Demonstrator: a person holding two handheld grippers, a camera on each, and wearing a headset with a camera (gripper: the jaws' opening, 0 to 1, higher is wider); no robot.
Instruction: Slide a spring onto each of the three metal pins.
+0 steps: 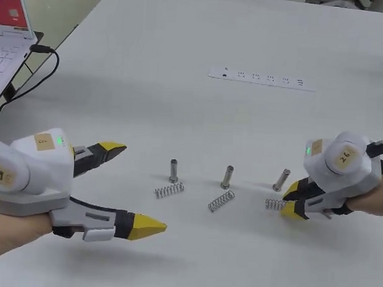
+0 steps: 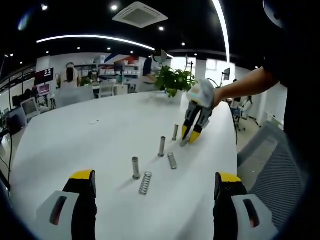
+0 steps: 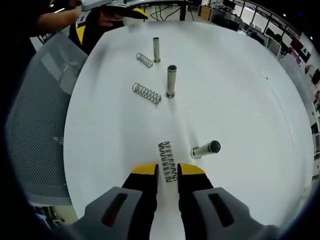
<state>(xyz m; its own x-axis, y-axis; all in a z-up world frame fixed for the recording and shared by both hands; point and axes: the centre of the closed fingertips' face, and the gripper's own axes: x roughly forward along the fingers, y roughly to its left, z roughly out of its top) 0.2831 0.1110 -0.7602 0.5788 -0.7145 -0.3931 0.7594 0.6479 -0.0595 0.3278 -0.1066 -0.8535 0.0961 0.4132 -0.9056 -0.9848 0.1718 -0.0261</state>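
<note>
Three short metal pins stand upright in a row on the white table [image 1: 180, 105]: left pin [image 1: 174, 171], middle pin [image 1: 227, 177], right pin [image 1: 281, 180]. A spring lies on the table in front of each: left spring [image 1: 169, 191], middle spring [image 1: 221, 201], right spring [image 1: 275, 204]. My right gripper [image 1: 293, 200] sits low at the right spring [image 3: 167, 159], its jaws narrowed onto the spring's near end beside the right pin [image 3: 205, 149]. My left gripper [image 1: 131, 186] hovers left of the row, open wide and holding nothing. Its view looks along the pins [image 2: 135, 167] toward the right gripper [image 2: 191, 137].
A laptop [image 1: 5, 40] with a black cable [image 1: 48, 67] sits at the table's far left corner. A white power strip [image 1: 264, 79] lies beyond the pins. A grey mesh chair [image 3: 40, 125] stands by the table's near edge.
</note>
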